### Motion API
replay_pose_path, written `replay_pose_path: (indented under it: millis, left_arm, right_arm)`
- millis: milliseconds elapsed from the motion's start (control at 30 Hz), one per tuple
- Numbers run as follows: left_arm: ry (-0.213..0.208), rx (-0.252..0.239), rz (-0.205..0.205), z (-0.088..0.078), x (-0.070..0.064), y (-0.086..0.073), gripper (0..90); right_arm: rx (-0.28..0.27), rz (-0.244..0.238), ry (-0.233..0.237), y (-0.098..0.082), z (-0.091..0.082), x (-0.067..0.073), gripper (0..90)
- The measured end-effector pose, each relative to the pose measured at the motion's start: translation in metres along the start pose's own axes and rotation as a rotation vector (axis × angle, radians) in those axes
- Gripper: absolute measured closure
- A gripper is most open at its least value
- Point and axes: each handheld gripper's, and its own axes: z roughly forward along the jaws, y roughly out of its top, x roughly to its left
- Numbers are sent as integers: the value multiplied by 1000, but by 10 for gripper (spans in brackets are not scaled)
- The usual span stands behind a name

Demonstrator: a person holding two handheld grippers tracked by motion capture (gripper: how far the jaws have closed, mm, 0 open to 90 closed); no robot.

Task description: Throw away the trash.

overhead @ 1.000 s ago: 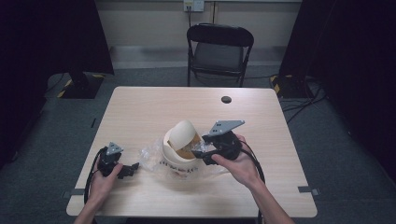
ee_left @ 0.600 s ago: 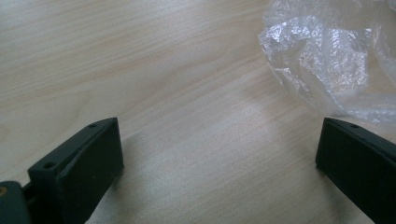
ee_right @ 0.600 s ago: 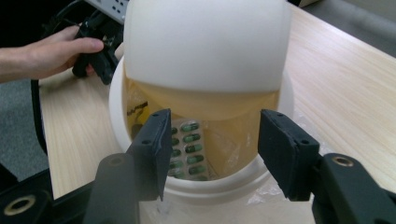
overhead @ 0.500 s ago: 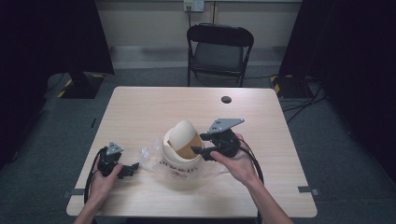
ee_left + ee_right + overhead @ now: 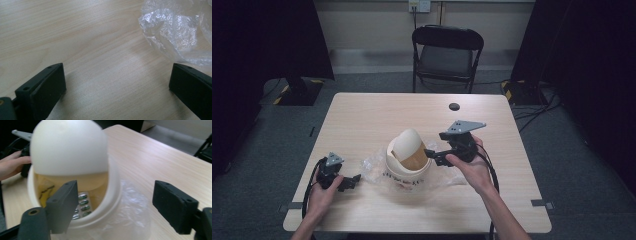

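Bin (image 5: 408, 167) mid-table, right gripper (image 5: 430, 153) at rim

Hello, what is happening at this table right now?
A person works at a small white bin with a swing lid, lined with a clear plastic bag. The right gripper is at the bin's opening; its jaws have just opened, with nothing between them. A pill pack lies inside. The left gripper rests open beside the bag.

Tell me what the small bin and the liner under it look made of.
Small bin: looks like moulded plastic, cream, smooth and matte; its domed swing lid has an even, seamless surface.
Liner: thin clear plastic film, probably a bag, glossy and crinkled, with the wooden table showing through.
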Motion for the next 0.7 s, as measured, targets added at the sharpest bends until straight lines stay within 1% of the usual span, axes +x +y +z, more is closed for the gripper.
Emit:
replay_pose_path:
  millis: [67, 100, 133, 167, 200, 300, 367, 433, 533, 633, 700]
  left_arm:
    - [0, -2, -5, 0, 0, 0, 1]
    - [-1, 0, 0, 0, 0, 0, 1]
    - [-1, -2, -4, 0, 0, 0, 1]
    - [0, 0, 0, 0, 0, 0, 1]
    - [0, -2, -5, 0, 0, 0, 1]
    - [0, -3, -4, 0, 0, 0, 1]
    - [0, 0, 0, 0, 0, 0, 1]
    - [0, 0, 0, 0, 0, 0, 1]
    - [0, 1, 5, 0, 0, 0, 3]
    - [0, 1, 4, 0, 0, 0, 2]
    - [0, 2, 4, 0, 0, 0, 2]
  right_arm:
    - [-9, 20, -19, -2, -3, -5, 182]
    - [-10, 27, -36, -3, -3, -8, 155]
    - [-11, 34, -55, -5, -4, -10, 147]
    - [-15, 40, -73, -6, -5, -14, 148]
    - [-17, 53, -88, -8, -7, -17, 147]
    - [-19, 84, -112, -15, -10, -26, 143]
    - [-15, 98, -142, -19, -12, -32, 143]
    - [-12, 127, -162, -23, -13, -38, 143]
    - [8, 146, -211, -29, -15, -45, 143]
    - [16, 161, -245, -37, -18, -53, 143]
    - [23, 185, -265, -44, -21, -57, 143]
